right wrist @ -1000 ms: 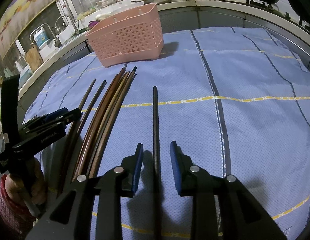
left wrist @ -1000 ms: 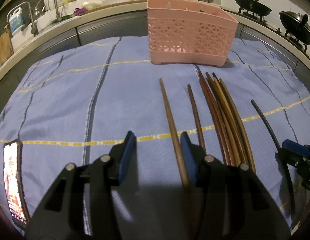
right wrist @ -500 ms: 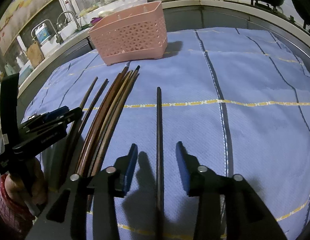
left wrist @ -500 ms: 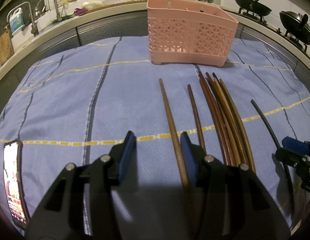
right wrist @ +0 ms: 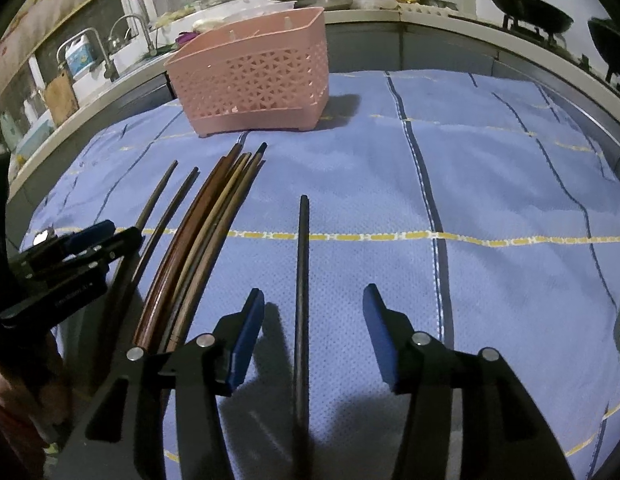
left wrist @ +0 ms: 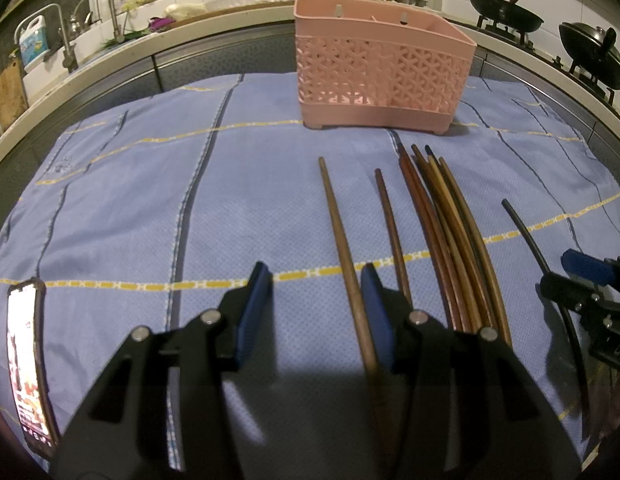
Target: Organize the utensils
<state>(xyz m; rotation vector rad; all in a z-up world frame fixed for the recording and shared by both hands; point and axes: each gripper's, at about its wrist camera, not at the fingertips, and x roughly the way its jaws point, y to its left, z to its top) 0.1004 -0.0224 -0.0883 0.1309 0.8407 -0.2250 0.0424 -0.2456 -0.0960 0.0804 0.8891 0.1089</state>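
Opening my right gripper, its jaws spread either side of the black chopstick at lower centre, not touching. It looks light, stiff, slick; I'd pinch near its thick end. Left gripper: jaws half-wide, brown chopstick just inside the right pad.

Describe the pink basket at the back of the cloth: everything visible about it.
The pink basket is a rectangular plastic holder with lattice-cut walls above a solid lower band and small feet. It stands upright at the far end of the blue cloth, open at the top. Inner dividers seem to split it, though how many sections is unclear. No contents show above its rim. Only the cloth touches it; the chopstick tips stop just short of its base.
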